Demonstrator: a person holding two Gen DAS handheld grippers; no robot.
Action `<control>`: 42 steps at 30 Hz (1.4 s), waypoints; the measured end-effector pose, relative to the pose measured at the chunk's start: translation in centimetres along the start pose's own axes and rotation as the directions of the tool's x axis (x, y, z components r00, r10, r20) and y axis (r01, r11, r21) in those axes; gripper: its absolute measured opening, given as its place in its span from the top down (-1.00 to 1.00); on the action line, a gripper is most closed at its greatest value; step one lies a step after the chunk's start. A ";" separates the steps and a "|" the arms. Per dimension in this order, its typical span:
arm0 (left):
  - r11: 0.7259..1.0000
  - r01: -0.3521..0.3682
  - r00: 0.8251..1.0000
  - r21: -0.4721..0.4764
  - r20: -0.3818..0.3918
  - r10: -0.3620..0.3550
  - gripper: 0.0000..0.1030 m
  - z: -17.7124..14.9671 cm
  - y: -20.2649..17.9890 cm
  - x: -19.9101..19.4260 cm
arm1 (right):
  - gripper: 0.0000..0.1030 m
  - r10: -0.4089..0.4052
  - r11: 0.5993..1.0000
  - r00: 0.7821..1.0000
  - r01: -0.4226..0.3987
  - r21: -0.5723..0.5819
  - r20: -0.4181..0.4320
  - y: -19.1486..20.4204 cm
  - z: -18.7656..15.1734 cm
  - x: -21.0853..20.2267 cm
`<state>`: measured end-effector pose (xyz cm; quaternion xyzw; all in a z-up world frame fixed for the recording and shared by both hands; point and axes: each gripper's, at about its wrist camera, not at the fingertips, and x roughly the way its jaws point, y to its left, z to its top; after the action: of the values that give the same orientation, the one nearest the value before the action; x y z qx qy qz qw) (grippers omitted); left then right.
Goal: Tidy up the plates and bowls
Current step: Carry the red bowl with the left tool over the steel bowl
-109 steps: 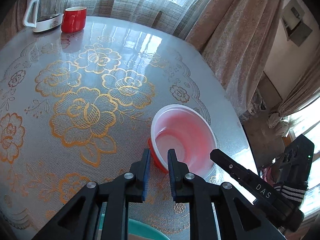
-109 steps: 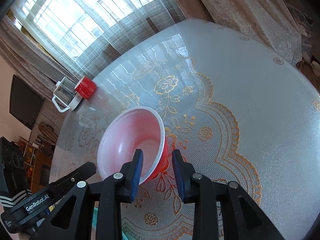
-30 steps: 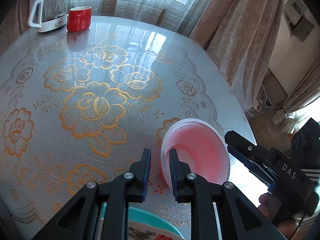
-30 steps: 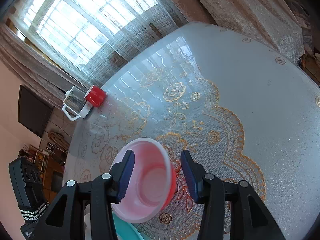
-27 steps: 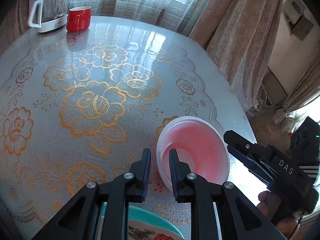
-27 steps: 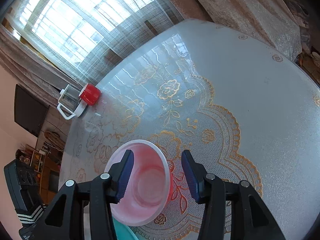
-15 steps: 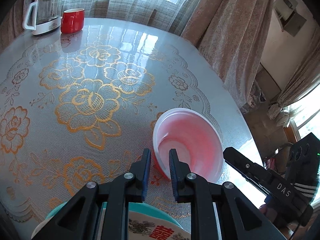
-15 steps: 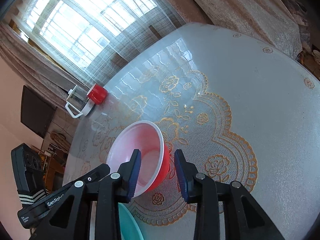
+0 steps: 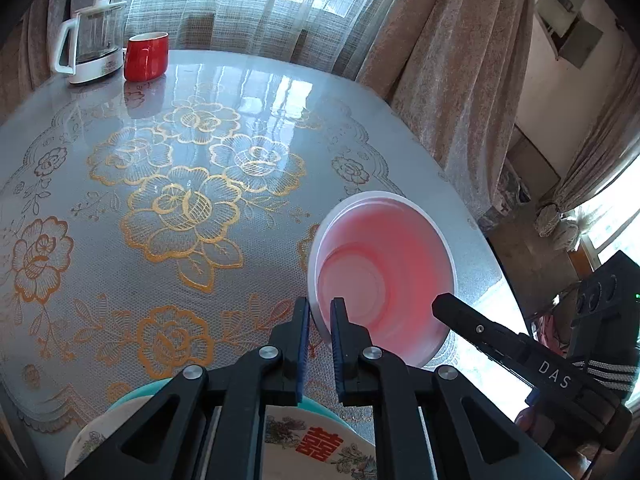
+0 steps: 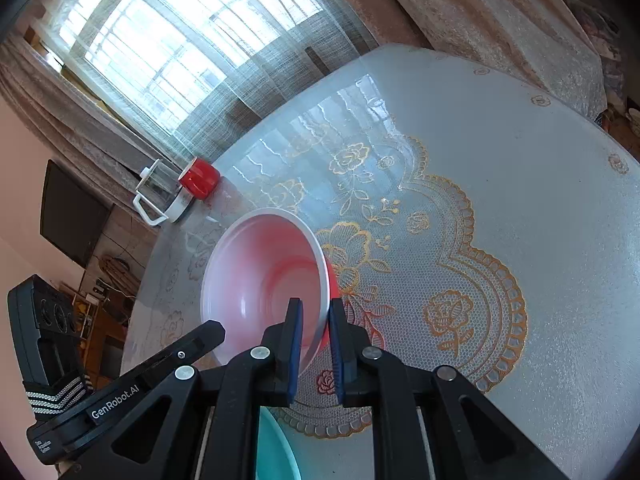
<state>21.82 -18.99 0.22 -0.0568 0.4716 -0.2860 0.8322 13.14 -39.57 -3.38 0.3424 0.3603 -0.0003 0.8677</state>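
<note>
Care matters now: both my left gripper (image 9: 319,330) and right gripper (image 10: 313,330) pinch opposite rim edges of the red plastic bowl with white inside (image 9: 382,276), tilted above the flowered table (image 9: 168,184), so I should lift evenly toward the teal-rimmed plate (image 9: 316,438) below.

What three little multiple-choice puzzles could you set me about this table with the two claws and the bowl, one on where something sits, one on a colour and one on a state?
1. Where does the red mug stand?
A. Beside the glass kettle at the table's far edge
B. Inside the bowl
C. On the plate

2. What colour is the bowl outside?
A. Green
B. Red
C. Black

3. How is the bowl held?
A. By the left claw alone
B. By neither claw
C. By both, the right claw too, each on the rim

Answers: 1 A, mug and kettle stand side by side near the window. 2 B, the right wrist view shows a red outer wall. 3 C, each claw's jaws pinch the rim from opposite sides.
</note>
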 end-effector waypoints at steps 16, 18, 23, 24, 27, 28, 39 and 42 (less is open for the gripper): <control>0.995 -0.093 0.980 -0.027 0.172 0.096 0.80 -3.1 3.2 -9.3 | 0.75 0.111 0.984 0.994 -0.113 -0.139 -0.022 7.2 -2.1 -1.0; 0.994 -0.103 0.975 -0.035 0.194 0.108 0.80 -3.6 3.9 -10.4 | 0.75 0.124 0.979 0.992 -0.127 -0.159 -0.031 8.3 -2.6 -0.9; 0.989 -0.135 0.963 -0.064 0.226 0.147 0.80 -4.8 5.8 -12.8 | 0.75 0.145 0.967 0.987 -0.156 -0.204 -0.066 10.6 -4.1 -0.3; 0.988 -0.139 0.961 -0.073 0.230 0.152 0.80 -5.1 6.2 -13.1 | 0.75 0.148 0.964 0.986 -0.161 -0.210 -0.075 11.0 -4.5 -0.1; 0.984 -0.152 0.955 -0.097 0.241 0.172 0.80 -6.0 7.5 -14.3 | 0.75 0.157 0.957 0.983 -0.176 -0.230 -0.101 12.3 -5.4 0.4; 0.982 -0.159 0.952 -0.105 0.246 0.181 0.80 -6.2 7.9 -14.6 | 0.75 0.157 0.954 0.982 -0.179 -0.241 -0.108 12.7 -5.8 0.6; 0.966 -0.176 0.935 -0.191 0.275 0.225 0.80 -9.0 11.8 -17.9 | 0.75 0.166 0.922 0.970 -0.216 -0.321 -0.176 17.3 -8.7 2.0; 0.963 -0.175 0.930 -0.207 0.285 0.231 0.80 -9.7 12.6 -18.8 | 0.75 0.166 0.915 0.967 -0.224 -0.337 -0.192 18.3 -9.3 2.3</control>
<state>11.89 3.12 4.45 -0.1254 0.3639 -0.1426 0.9119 13.54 -19.43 1.34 0.2129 0.3865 0.1789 0.8794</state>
